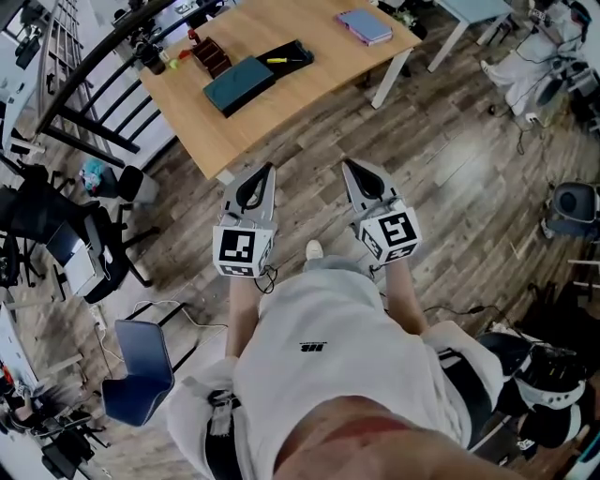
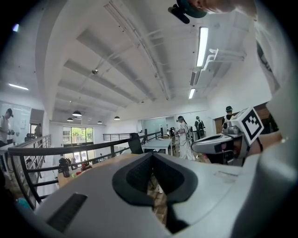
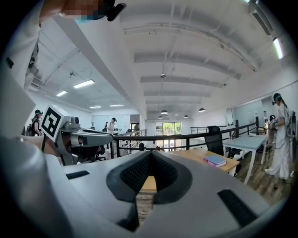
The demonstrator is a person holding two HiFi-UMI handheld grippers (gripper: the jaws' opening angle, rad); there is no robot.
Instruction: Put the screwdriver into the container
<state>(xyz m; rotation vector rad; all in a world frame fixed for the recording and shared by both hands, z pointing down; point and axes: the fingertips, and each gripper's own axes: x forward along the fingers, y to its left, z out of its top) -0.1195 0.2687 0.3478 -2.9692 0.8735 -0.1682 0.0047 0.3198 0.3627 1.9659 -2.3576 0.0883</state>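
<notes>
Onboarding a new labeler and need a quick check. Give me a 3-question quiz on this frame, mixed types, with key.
1. True or false: the left gripper and right gripper are over the table.
2. In the head view, the purple notebook lies near the table's: A) left end B) right end C) middle.
3. What do the grippers hold?
Key: 1 false, both are over the floor. 2 B. 3 nothing; both pairs of jaws are together.

Head view: above the person, steeply down; table (image 1: 291, 98) far.
Left gripper view: behind its jaws, level, toward railing (image 2: 70, 148); right gripper (image 2: 198, 145) beside.
Right gripper view: likewise; left gripper (image 3: 108, 138) beside.
Shared: table, railing.
</notes>
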